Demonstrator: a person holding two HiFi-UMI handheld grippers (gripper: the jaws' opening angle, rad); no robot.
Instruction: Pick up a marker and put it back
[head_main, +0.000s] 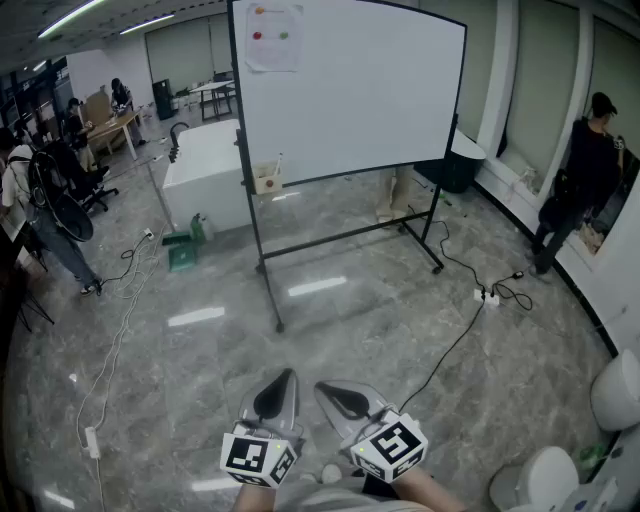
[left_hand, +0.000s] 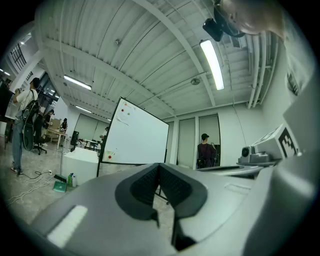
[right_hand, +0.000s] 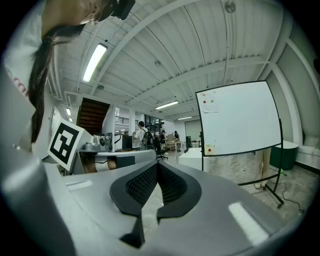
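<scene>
The left gripper (head_main: 283, 380) and right gripper (head_main: 330, 392) hover closed and empty (tips meeting), far from the whiteboard (head_main: 350, 90).

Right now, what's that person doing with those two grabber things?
A person stands on the shiny floor holding the left gripper and the right gripper low in front of them. Both have their jaws shut with nothing between them. A whiteboard on wheels stands some way ahead, and a small box hangs at its lower edge with what looks like a marker sticking up from it. Neither gripper is near the marker, so nothing has been picked up yet.
</scene>
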